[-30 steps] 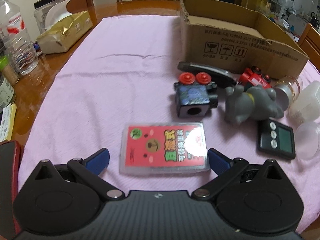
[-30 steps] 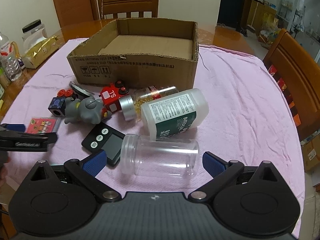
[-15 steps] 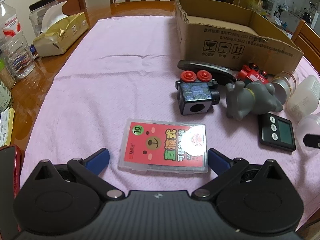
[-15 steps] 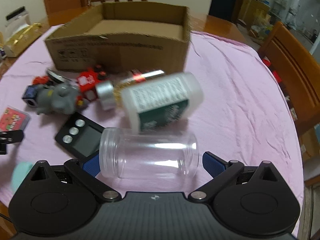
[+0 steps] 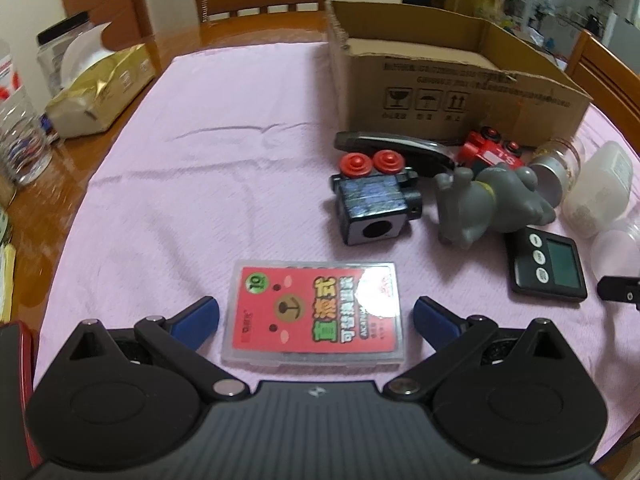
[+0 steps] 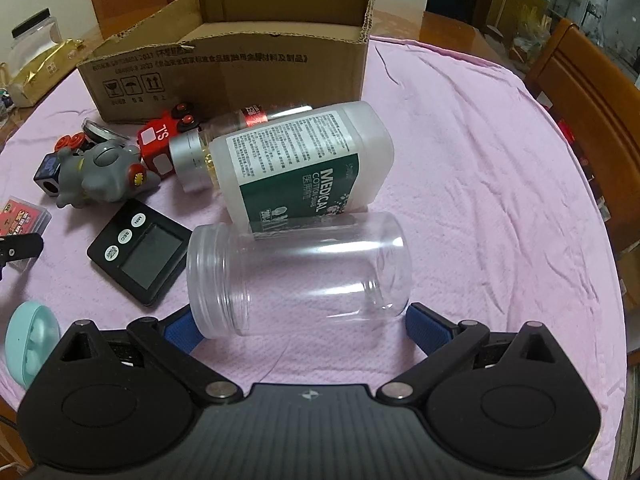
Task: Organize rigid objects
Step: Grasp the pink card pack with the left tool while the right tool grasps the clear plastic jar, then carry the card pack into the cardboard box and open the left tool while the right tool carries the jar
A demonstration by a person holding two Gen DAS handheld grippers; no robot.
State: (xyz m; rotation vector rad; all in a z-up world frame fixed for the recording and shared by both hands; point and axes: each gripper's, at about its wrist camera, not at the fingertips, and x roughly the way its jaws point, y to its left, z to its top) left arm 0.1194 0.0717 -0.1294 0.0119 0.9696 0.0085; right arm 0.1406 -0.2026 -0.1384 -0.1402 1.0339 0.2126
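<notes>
Both tools gape: left (image 5: 316,314) around card case (image 5: 316,316), right (image 6: 298,326) around clear jar (image 6: 300,276) beside "MEDICAL" bottle (image 6: 304,160).

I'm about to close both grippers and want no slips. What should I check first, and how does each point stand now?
1. Left gripper open wide enough: ok, a finger on each side of the card case.
2. Card case flat on the pink cloth: ok.
3. Right gripper straddling the clear jar: ok, the jar lies sideways between the fingers.
4. Jar free of neighbours: not ok, the white bottle seems to rest against it.
5. Cardboard box open to receive things: ok; its floor is mostly hidden.
6. Left finger pad contact with the case: cannot tell.
</notes>
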